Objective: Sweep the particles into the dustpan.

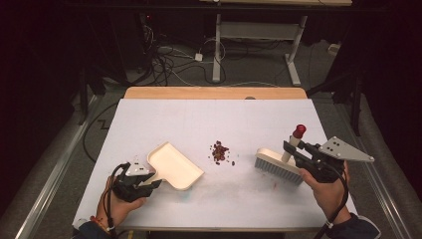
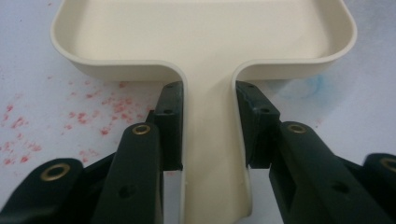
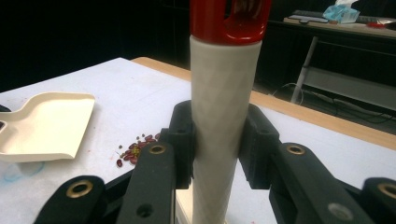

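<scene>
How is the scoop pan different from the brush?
The dustpan lies flat and is a wide open tray; the brush stands on its grey bristles with its handle up. The brush handle has a red tip; the dustpan is plain cream. Both are cream-coloured, and each one's handle is held in a gripper.

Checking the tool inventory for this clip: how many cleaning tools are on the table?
2: a cream dustpan, held by the left gripper, and a brush, held by the right gripper.

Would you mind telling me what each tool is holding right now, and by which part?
The left tool grips the dustpan by its flat handle; the right tool grips the brush by its upright handle.
</scene>
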Tool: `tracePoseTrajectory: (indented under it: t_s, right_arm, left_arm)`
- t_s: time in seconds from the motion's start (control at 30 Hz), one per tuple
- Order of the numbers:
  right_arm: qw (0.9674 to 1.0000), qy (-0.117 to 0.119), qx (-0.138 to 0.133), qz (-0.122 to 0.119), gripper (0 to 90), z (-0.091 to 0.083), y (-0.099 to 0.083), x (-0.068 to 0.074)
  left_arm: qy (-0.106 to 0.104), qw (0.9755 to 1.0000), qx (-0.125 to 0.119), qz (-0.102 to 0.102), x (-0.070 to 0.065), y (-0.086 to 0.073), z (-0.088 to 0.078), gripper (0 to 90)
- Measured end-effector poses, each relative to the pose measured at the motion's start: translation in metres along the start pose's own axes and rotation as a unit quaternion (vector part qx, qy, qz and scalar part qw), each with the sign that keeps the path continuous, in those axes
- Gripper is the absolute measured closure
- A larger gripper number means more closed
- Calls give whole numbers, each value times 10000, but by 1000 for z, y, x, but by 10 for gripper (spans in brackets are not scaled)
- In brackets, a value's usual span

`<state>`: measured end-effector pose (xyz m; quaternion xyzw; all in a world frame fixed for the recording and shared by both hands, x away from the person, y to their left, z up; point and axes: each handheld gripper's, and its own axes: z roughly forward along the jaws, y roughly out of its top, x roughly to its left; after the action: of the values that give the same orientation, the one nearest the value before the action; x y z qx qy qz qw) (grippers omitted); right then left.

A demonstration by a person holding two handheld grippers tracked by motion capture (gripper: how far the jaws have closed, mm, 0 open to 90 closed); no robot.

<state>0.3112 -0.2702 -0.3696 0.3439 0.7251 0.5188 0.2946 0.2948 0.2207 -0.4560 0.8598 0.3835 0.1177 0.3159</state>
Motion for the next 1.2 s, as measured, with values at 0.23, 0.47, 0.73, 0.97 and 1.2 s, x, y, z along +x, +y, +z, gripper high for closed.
tracePoseTrajectory:
  t_s: [0.23, 0.47, 0.73, 0.97, 1.2]
  right_arm:
    - [9996, -238, -112, 115, 698, 14, 1, -1]
    - [9986, -434, -279, 140, 698, 49, 15, -6]
    - [9977, -668, -82, -90, 698, 118, 31, -1]
    - [9964, -832, -46, -138, 698, 158, 35, 8]
    - [9972, -696, -99, -249, 698, 174, 33, 27]
  left_arm:
    - [-97, 9995, 245, 196, -8, 3, 10, 640]
    - [-54, 9994, 281, 195, -12, 5, 14, 641]
    - [-18, 9993, 314, 197, -17, 7, 19, 640]
    - [-60, 9991, 330, 263, -22, 10, 23, 640]
    - [-148, 9990, 330, 252, -27, 14, 25, 640]
